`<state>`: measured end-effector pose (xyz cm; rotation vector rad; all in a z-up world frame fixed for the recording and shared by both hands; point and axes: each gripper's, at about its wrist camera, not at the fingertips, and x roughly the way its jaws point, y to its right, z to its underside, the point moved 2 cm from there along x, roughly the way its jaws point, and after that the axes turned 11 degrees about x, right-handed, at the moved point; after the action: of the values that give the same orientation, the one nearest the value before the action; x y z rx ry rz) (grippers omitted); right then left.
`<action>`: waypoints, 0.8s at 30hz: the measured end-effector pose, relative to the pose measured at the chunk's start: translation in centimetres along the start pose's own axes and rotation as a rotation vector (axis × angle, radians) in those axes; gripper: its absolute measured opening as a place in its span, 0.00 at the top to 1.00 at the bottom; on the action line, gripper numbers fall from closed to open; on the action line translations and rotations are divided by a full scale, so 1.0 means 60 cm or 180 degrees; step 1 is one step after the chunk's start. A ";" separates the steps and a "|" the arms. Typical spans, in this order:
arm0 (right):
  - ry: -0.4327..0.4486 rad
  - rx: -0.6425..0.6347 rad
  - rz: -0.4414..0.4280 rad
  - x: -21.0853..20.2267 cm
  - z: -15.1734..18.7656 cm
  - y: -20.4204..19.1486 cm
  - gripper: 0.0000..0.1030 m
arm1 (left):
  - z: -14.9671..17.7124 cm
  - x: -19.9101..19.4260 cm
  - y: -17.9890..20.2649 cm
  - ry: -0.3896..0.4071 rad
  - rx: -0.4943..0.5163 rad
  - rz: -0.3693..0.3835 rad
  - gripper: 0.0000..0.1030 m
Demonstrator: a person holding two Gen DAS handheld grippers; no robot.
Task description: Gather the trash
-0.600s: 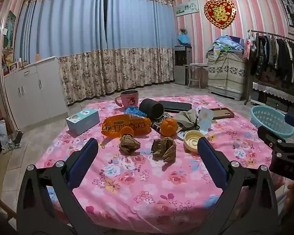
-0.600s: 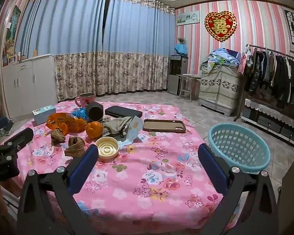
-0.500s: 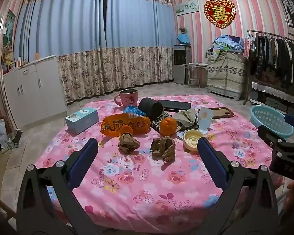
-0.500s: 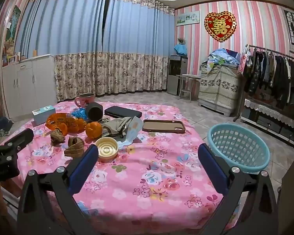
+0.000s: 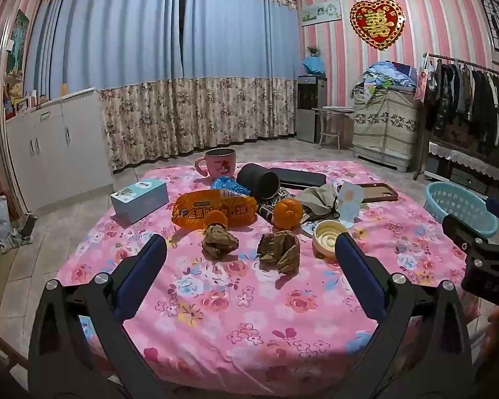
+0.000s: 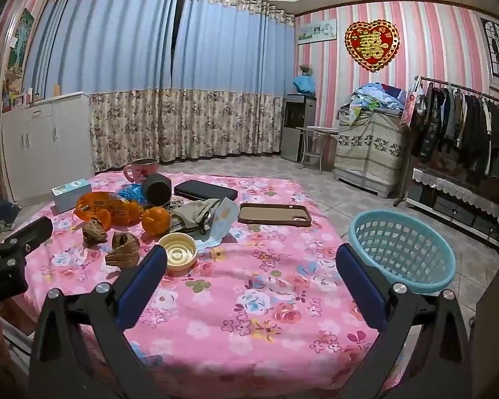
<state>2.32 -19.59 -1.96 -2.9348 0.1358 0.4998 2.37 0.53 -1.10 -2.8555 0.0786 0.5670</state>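
**Both tools spread, nothing held**

Left hand-held gripper (image 5: 249, 252) and right hand-held gripper (image 6: 251, 261) stand fully spread above the bench (image 5: 236, 306). Two crumpled brown papers (image 5: 278, 252) lie mid-bench beside a cream lid (image 5: 327, 237). Blue basket (image 6: 402, 248) sits just off the right edge.

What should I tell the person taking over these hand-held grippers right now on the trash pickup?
Left hand-held gripper: open, empty, hovering over the near part of the table.
Right hand-held gripper: open, empty, above the table's near right side.
Trash: two crumpled brown paper wads, an orange snack wrapper, a blue plastic wrapper and a cream lid, all lying on the table.
Blue basket: off the table's right edge; nothing seen in it.
Done: nothing collected.
Left: pick up each piece and drop it in the basket; the wads look nearest to the left gripper.
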 end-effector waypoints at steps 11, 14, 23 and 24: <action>0.0000 -0.0007 0.0008 0.001 -0.004 0.006 0.04 | -0.001 0.000 -0.003 -0.0001 -0.0008 -0.0012 0.05; 0.0002 -0.0010 0.0011 0.001 -0.003 0.005 0.04 | 0.000 0.001 -0.004 -0.0001 -0.0011 -0.0013 0.05; -0.0005 -0.0017 0.0011 0.002 -0.003 0.004 0.04 | -0.001 0.001 -0.004 -0.0001 -0.0011 -0.0017 0.05; -0.0006 -0.0017 0.0011 0.003 -0.003 0.004 0.04 | -0.001 0.002 -0.004 -0.0004 -0.0013 -0.0017 0.05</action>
<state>2.48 -19.88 -1.90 -2.9397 0.1395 0.5042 2.56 0.77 -1.03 -2.8585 0.0696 0.5684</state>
